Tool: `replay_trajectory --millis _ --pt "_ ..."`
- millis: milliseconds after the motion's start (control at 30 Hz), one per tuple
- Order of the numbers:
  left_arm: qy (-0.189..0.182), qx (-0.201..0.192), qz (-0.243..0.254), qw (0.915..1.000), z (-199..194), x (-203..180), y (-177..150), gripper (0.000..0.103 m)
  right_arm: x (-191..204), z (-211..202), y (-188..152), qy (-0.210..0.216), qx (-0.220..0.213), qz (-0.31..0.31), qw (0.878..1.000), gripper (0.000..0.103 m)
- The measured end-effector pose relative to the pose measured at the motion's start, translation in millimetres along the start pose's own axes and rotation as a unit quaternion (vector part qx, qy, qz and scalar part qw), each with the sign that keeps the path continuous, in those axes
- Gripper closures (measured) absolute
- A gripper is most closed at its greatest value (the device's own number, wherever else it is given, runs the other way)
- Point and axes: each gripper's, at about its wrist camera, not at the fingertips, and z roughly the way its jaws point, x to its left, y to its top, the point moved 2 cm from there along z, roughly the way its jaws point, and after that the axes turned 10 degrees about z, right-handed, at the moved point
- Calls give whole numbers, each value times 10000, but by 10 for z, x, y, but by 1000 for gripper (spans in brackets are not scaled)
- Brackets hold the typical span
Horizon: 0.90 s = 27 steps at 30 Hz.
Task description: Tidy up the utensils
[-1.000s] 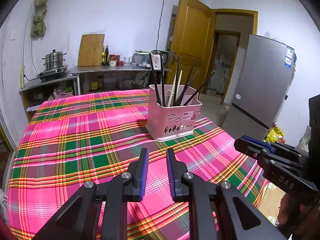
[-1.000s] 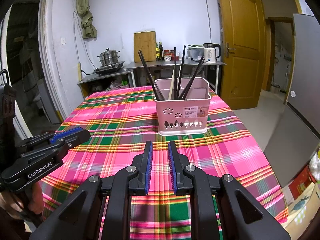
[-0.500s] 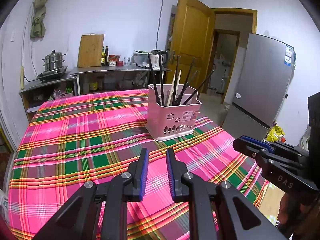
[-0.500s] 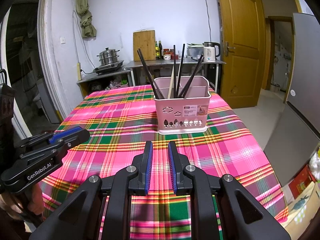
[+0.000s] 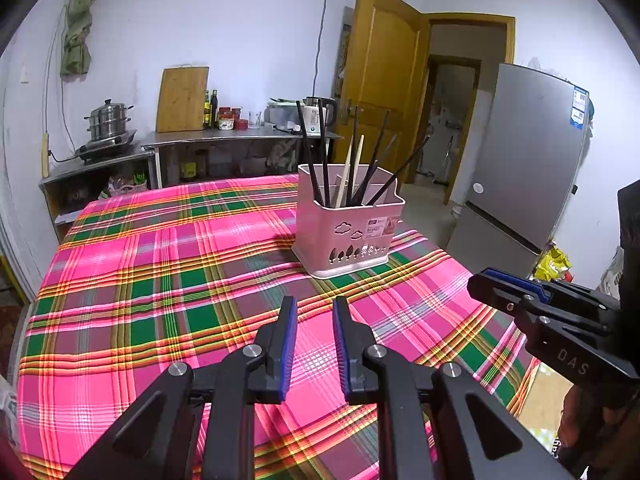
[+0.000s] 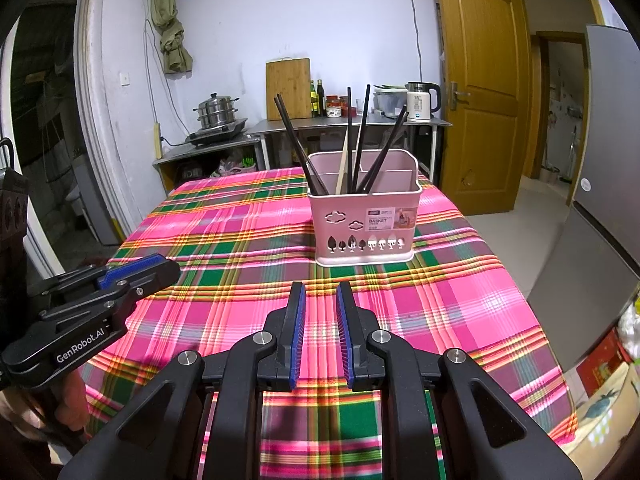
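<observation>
Plaid tbl (image 6: 224,240), holder (image 6: 366,216) lbl "BASKET"

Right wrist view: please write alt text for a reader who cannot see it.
A pink utensil basket holding chopsticks stands on a plaid tablecloth. The right gripper is open and empty in front; the left gripper is at the left edge.

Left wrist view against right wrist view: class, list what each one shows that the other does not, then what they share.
Only the left wrist view shows the right gripper from the side, at the right edge, and the yellow bags beside the fridge.

Only the right wrist view shows the left gripper from the side, at the left edge, and the wall switch.

Both show the pink basket of chopsticks on the plaid tablecloth, the steamer pot, the cutting board, the kettle, and a gap between each view's own fingers.
</observation>
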Motion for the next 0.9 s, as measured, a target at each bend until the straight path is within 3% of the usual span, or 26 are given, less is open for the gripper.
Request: replay_trajectory --millis 900 --pt "-33 81 61 9999 49 10 -34 86 -8 6 -24 -23 19 -8 10000 87"
